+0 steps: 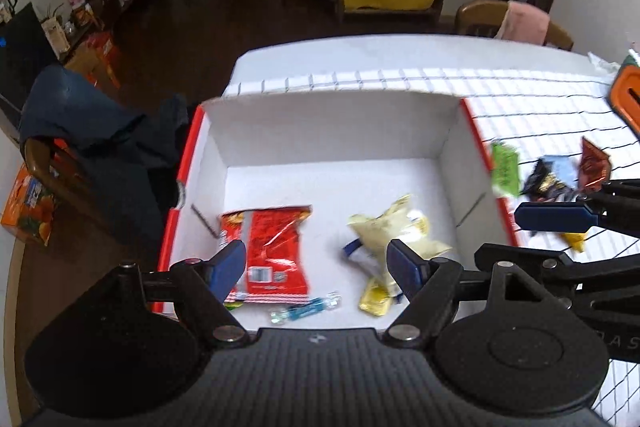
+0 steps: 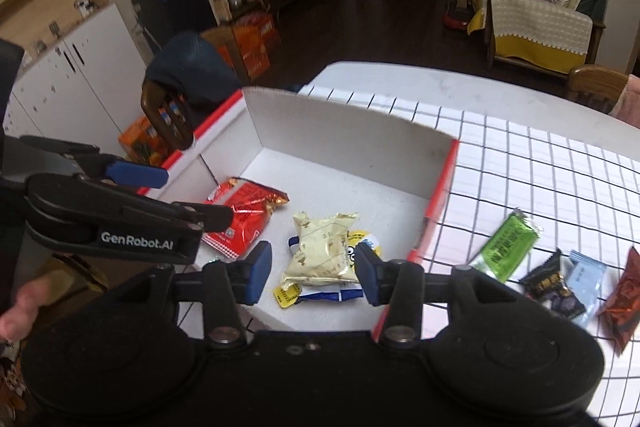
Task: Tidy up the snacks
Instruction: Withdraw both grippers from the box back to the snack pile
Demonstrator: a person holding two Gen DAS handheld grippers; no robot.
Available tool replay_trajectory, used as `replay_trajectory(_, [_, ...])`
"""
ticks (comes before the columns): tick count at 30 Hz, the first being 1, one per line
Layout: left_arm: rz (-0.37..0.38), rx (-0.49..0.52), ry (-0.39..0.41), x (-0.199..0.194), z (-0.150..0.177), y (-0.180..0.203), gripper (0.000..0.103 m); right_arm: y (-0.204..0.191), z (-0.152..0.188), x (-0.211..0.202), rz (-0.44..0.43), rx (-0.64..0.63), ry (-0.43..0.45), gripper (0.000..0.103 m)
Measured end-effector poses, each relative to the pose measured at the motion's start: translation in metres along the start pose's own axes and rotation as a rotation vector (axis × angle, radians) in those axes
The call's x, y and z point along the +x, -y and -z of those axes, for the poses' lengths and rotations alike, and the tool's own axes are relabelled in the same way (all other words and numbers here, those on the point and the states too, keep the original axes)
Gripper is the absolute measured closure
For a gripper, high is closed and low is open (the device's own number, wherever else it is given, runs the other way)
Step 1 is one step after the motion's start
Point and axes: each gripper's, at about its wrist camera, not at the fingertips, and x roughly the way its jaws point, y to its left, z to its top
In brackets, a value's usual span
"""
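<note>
Below both grippers, white box [image 2: 352, 131] on the checked counter [image 2: 540, 187], holding red packet [image 2: 244, 215], cream packet [image 2: 320, 251] and small sweets. Left gripper [image 1: 318, 267] spread wide and empty, right gripper [image 2: 312, 273] parted, nothing between. Right of it, loose snacks like green packet [image 2: 506, 245]; risk of slippery wrappers sliding from the pads

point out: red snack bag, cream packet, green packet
red snack bag [image 1: 276, 247], left wrist view, middle of its face
cream packet [image 2: 320, 251], right wrist view, centre of wrapper
green packet [image 2: 506, 247], right wrist view, middle of wrapper
</note>
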Motion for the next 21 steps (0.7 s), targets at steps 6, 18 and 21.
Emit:
replay_trajectory(6, [0.033, 0.017, 0.068, -0.024, 0.002, 0.032, 0.022, 0.016, 0.012, -0.034, 0.003, 0.025, 0.059, 0.051])
replay_trajectory(18, [0.114, 0.087, 0.119, -0.036, 0.013, 0.119, 0.019, 0.09, 0.052, -0.09, 0.059, 0.104, 0.115, 0.02])
replay_trajectory(21, [0.129, 0.101, 0.11, -0.03, 0.016, 0.14, 0.019, 0.11, 0.061, -0.096, 0.087, 0.119, 0.116, 0.017])
